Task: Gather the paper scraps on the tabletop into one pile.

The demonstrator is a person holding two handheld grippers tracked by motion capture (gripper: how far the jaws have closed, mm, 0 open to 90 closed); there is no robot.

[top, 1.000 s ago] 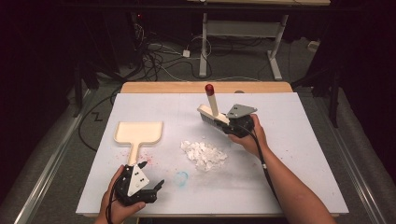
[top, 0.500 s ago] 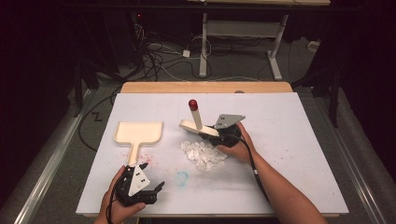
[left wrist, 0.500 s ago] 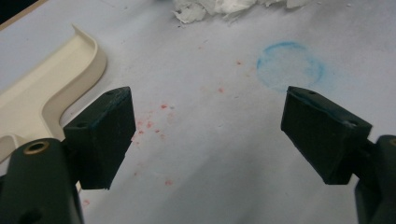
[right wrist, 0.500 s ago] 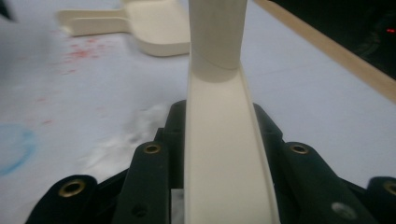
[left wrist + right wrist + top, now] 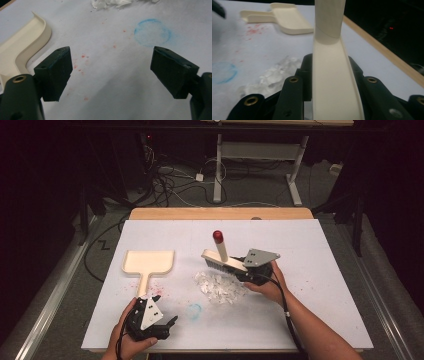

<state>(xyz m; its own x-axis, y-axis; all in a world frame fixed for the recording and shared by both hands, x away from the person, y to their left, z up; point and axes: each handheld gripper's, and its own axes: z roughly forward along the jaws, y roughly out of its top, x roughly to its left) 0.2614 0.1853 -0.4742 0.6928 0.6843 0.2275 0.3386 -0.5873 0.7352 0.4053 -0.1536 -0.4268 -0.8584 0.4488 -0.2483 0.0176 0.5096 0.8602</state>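
1. Since a second ago, the right gripper [image 5: 250, 270] is carrying the brush [image 5: 223, 259] leftward and nearer the person, bringing its bristles to the far edge of the scraps [image 5: 220, 287]; the left gripper [image 5: 167, 326] is holding position.
2. The right gripper's jaws are clenching the brush head, whose cream back [image 5: 334, 82] is running up between them; the red-tipped handle is tilting up and away.
3. The left gripper is resting released, jaws standing wide over bare table [image 5: 112, 75], gripping nothing.
4. The dustpan [image 5: 149, 262] is lying flat, well left of the scraps, its handle pointing toward the left gripper.
5. Judgement: the brush is looking rigid and light, its smooth plastic possibly slippery; the scraps are looking feather-light and scatter-prone. The dustpan is best taken by its handle.
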